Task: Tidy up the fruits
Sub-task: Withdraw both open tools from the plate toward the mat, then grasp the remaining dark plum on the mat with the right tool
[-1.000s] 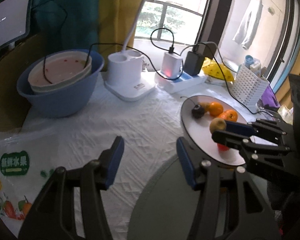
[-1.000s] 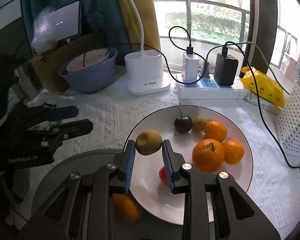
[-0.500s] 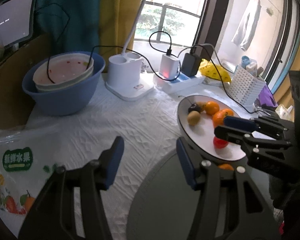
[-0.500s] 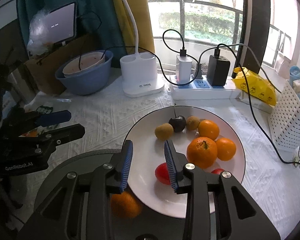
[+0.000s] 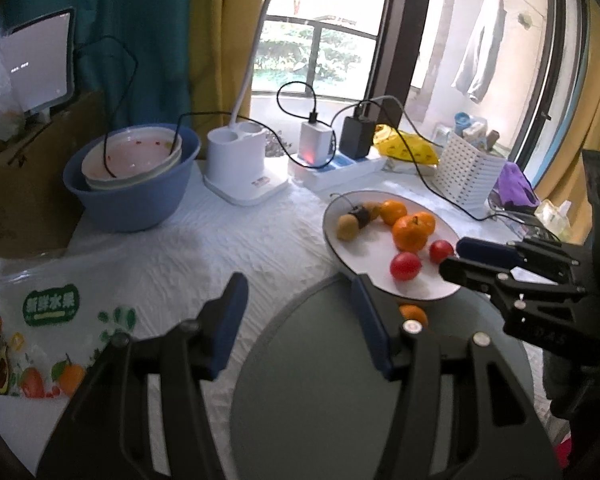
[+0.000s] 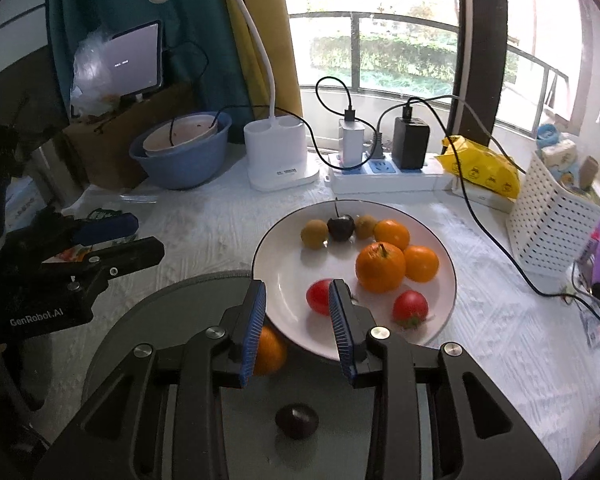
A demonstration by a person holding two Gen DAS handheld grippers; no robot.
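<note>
Lamp base (image 6: 278, 156) behind fruit plate (image 6: 440, 312)

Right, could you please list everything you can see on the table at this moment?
plate: 1, white, centre
oranges: 4, orange, three on plate, one on grey tray by the plate's near rim
tomatoes: 2, red, plate front
kiwi-like fruits: 2, brown-green, plate back
cherry: 1, dark, between them
dark fruit: 1, near-black, on grey tray
grey tray: 1, round, nearest
basin: 1, blue, holding bowls, back left
lamp base: 1, white, back centre
power strip: 1, white, two chargers plugged in
packet: 1, yellow, back right
basket: 1, white, right
fruit bag: 1, printed, left
left tongs: open, empty
right tongs: open, empty
</note>
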